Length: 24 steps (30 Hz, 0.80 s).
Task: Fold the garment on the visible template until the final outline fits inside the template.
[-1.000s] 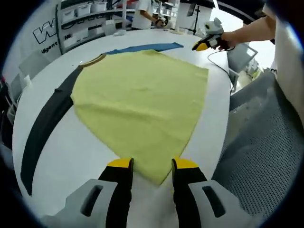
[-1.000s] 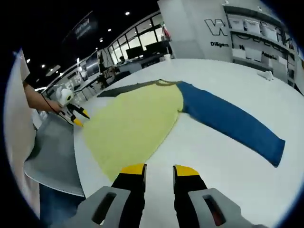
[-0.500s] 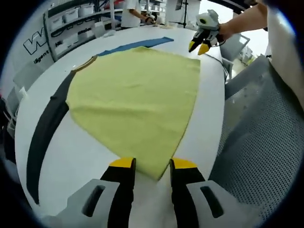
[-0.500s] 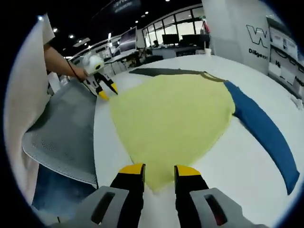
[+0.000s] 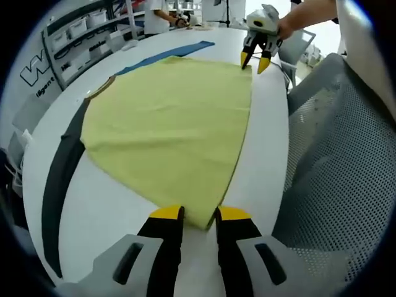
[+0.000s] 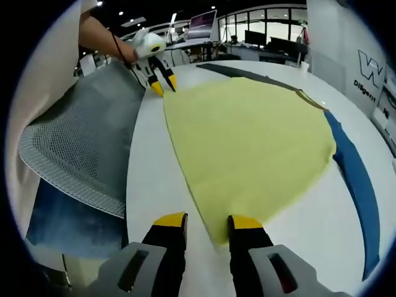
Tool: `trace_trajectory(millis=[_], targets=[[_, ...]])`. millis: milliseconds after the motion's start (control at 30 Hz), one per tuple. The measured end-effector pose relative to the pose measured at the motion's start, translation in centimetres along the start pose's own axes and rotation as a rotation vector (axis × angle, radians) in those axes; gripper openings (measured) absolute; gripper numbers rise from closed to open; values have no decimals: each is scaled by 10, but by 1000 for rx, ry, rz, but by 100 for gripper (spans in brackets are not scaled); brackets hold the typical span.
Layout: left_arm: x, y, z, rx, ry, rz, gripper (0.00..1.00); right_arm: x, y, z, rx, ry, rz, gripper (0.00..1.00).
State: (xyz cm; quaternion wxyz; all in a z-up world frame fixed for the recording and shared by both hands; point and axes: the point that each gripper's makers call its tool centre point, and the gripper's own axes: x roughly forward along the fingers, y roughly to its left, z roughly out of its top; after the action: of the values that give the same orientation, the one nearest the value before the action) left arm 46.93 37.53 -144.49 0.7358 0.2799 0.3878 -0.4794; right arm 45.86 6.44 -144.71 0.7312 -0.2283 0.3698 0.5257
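Observation:
A yellow long-sleeved garment point(image 5: 167, 117) lies spread flat on the white table point(image 5: 105, 210), with a black sleeve point(image 5: 59, 179) out to the left and a blue sleeve point(image 5: 167, 54) at the far side. My left gripper point(image 5: 199, 215) is open, one hem corner lying between its jaws. My right gripper point(image 5: 255, 62) hovers at the opposite hem corner, held by a hand. In the right gripper view the garment point(image 6: 247, 136) fans out ahead. There my right gripper point(image 6: 207, 221) is open over its hem corner, and my left gripper point(image 6: 162, 86) stands at the far corner.
A grey mesh chair point(image 5: 328, 173) stands close against the table edge beside the hem, also at the left in the right gripper view point(image 6: 86, 142). Shelves with bins point(image 5: 74, 31) line the far wall, and a person point(image 5: 158, 9) stands beyond the table.
Both grippers have come down and in towards the two hem corners. The left jaws have narrowed a little around the corner. The garment has not moved.

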Motion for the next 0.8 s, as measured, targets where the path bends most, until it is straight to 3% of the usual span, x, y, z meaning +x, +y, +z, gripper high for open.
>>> trace_trajectory(millis=[167, 467, 800], targets=[[-1, 1, -1, 43, 9, -6, 12, 0, -5, 1, -9, 6, -19, 15], [-2, 6, -4, 49, 16, -2, 5, 3, -7, 4, -29, 25, -46, 0], [-12, 17, -18, 51, 37, 19, 4, 11, 11, 14, -54, 19, -14, 0]])
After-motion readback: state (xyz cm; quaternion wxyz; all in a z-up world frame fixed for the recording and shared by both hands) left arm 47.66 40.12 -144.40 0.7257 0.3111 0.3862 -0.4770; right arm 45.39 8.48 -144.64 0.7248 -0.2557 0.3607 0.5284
